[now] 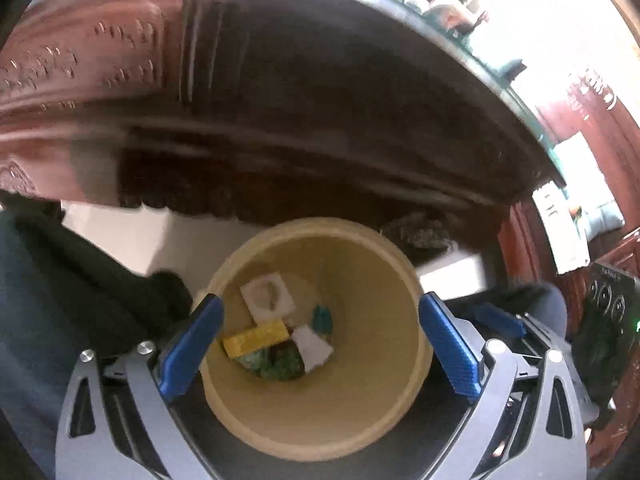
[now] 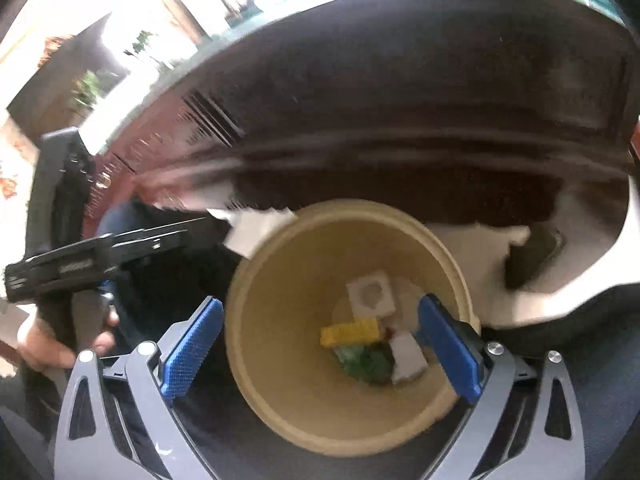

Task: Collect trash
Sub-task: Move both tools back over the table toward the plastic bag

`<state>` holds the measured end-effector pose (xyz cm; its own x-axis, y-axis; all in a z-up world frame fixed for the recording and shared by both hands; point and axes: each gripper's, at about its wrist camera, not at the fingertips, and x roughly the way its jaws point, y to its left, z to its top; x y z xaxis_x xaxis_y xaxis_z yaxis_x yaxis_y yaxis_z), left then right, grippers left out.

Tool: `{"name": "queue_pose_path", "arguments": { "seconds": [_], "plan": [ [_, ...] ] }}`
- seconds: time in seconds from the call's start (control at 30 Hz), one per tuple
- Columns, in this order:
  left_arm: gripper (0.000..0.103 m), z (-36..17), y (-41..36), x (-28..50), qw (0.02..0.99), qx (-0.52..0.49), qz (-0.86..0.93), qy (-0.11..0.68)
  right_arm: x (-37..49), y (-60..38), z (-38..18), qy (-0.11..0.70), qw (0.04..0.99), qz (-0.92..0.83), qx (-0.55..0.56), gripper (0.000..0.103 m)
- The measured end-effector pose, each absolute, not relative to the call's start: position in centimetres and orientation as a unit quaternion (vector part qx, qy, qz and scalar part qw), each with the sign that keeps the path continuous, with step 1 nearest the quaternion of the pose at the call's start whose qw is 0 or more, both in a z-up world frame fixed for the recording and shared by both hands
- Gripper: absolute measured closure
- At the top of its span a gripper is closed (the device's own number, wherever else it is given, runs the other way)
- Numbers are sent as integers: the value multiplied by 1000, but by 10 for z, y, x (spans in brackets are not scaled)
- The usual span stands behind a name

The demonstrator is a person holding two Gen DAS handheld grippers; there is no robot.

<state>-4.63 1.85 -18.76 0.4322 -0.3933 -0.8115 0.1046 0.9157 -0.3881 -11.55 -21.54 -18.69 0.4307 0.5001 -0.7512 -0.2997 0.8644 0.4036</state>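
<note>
Trash (image 1: 280, 344) lies jumbled inside tan bin (image 1: 360, 420); both tongs (image 1: 316, 344) (image 2: 320, 344) spread wide.

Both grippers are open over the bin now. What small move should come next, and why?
Probably lift both away toward the table for more trash. The left hand-held gripper and right hand-held gripper are open and hold nothing, and the beige bin already holds a yellow block, white pieces and green scraps.
</note>
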Motion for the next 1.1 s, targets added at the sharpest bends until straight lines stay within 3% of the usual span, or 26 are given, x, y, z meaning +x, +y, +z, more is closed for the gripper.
{"name": "queue_pose_path", "arguments": {
  "seconds": [0.3, 0.6, 0.83, 1.1],
  "plan": [
    [4, -92, 3, -26, 901, -57, -175, 392, -113, -199, -140, 385, 884, 266, -16, 9],
    [4, 7, -35, 75, 941, -6, -187, 283, -50, -211, -63, 267, 946, 84, -162, 8],
    [4, 16, -83, 168, 940, 77, -164, 288, 35, -255, -41, 323, 941, 100, -17, 8],
    [4, -18, -99, 246, 914, 72, -186, 354, 85, -274, -29, 332, 928, 144, 86, 8]
  ]
}}
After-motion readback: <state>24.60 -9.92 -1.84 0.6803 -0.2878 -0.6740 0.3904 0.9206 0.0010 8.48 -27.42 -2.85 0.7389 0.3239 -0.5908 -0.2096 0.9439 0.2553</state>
